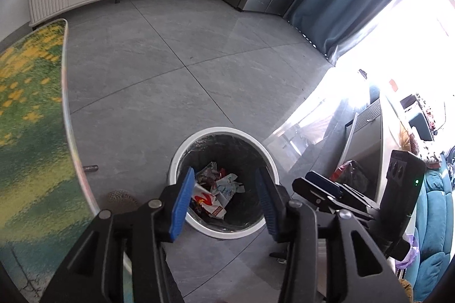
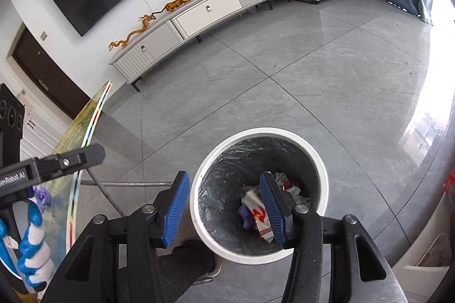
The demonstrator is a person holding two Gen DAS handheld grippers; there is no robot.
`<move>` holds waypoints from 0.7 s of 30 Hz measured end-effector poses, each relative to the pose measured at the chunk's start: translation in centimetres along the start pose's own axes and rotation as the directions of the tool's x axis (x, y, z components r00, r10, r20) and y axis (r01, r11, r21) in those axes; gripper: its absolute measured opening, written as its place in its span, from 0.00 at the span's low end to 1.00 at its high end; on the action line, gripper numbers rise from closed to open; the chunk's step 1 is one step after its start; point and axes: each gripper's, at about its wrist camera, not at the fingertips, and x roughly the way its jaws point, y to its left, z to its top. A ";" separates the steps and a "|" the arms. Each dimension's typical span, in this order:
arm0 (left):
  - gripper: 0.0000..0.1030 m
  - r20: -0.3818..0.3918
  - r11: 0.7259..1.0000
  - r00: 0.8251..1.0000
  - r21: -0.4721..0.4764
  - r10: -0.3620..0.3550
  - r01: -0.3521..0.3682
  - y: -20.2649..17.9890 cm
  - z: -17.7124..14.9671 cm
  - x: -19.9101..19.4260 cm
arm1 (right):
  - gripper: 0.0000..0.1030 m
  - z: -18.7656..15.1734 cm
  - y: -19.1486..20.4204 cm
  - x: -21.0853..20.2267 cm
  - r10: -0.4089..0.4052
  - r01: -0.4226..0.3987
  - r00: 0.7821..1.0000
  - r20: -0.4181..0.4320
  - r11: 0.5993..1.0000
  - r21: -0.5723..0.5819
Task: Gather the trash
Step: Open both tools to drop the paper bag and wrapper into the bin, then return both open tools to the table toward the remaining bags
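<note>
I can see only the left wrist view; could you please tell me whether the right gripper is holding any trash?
Observer: No. The right gripper is open, with nothing between its blue ribbed pads, at the round white bin with a black liner.
Operator: Thank you. Does the bin hold anything I cannot see?
Observer: Yes. A small crumpled purple piece lies beside the red-and-white paper wrapper.
</note>
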 end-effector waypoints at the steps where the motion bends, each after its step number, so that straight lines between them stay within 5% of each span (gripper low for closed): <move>1: 0.42 0.014 1.000 1.000 0.007 0.009 -0.009 -0.1 -0.2 -0.9 | 0.47 0.0 0.3 -0.2 0.005 -0.005 1.000 0.002 1.000 -0.001; 10: 0.48 0.117 0.995 0.988 0.023 0.099 -0.102 -0.6 -2.5 -7.2 | 0.53 -0.4 2.8 -4.1 0.039 -0.037 0.997 0.059 0.999 -0.031; 14: 0.48 0.180 0.984 0.969 0.024 0.169 -0.176 -0.7 -4.0 -10.8 | 0.55 -0.7 4.1 -6.5 0.054 -0.050 0.994 0.096 0.998 -0.050; 17: 0.48 0.253 0.963 0.933 0.014 0.256 -0.268 -0.8 -5.3 -14.0 | 0.56 -1.1 5.6 -8.2 0.071 -0.062 0.990 0.122 0.995 -0.075; 21: 0.48 0.346 0.924 0.862 -0.042 0.370 -0.380 -0.4 -7.4 -18.6 | 0.58 -1.3 7.9 -10.1 0.097 -0.079 0.983 0.154 0.989 -0.123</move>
